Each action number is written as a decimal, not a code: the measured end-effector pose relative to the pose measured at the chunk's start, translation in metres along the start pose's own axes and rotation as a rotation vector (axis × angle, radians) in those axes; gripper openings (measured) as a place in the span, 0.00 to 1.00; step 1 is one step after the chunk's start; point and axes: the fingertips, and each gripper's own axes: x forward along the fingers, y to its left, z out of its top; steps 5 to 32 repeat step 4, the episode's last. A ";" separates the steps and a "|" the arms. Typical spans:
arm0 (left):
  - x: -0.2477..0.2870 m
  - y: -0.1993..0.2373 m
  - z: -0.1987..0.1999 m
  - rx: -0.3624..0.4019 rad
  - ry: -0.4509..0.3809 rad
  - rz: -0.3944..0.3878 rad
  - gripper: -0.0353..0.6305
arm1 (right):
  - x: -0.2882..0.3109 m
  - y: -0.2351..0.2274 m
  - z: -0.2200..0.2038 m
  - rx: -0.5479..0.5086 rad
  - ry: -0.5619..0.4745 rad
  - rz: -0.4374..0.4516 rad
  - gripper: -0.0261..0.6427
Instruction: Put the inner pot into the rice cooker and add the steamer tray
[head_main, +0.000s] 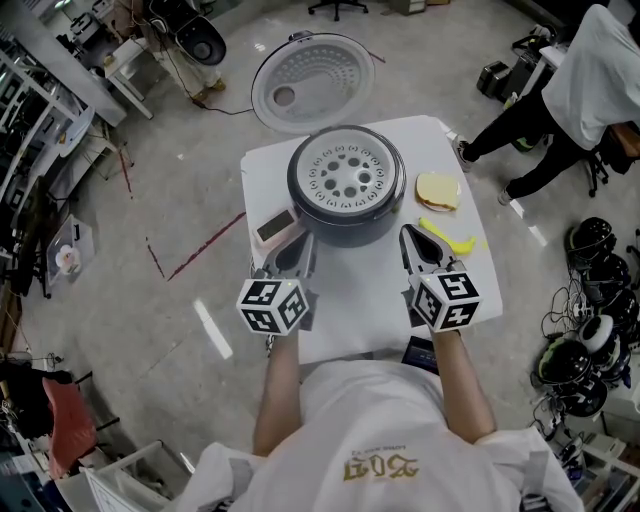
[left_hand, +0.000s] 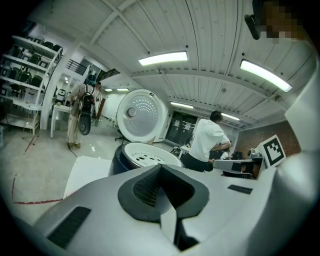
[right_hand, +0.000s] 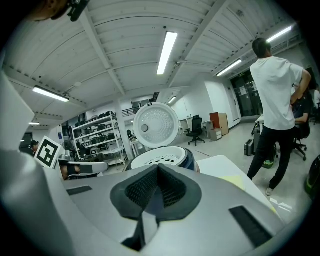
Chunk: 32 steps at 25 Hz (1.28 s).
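The steamer tray (head_main: 346, 176) sat in the rice cooker (head_main: 345, 228) at the far middle of the tabletop (head_main: 350, 335), and the lid (head_main: 312, 82) stood open beyond the far edge. My left tool (head_main: 298, 242) and right tool (head_main: 410, 236) hung just before the cooker's near side, both shut tight on nothing. A small box (head_main: 275, 227) crowded the left edge, while a yellow scoop (head_main: 450, 238) and a pale pad (head_main: 438, 190) filled the right strip. Bare tabletop lay between my tools, back to the near edge.
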 end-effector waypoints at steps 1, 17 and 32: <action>0.000 0.000 0.000 -0.001 -0.001 0.000 0.08 | 0.000 -0.001 0.000 0.001 -0.001 0.000 0.05; 0.001 0.002 0.000 -0.006 -0.005 0.001 0.08 | 0.001 -0.003 -0.001 0.002 -0.002 -0.004 0.05; 0.001 0.002 0.000 -0.006 -0.005 0.001 0.08 | 0.001 -0.003 -0.001 0.002 -0.002 -0.004 0.05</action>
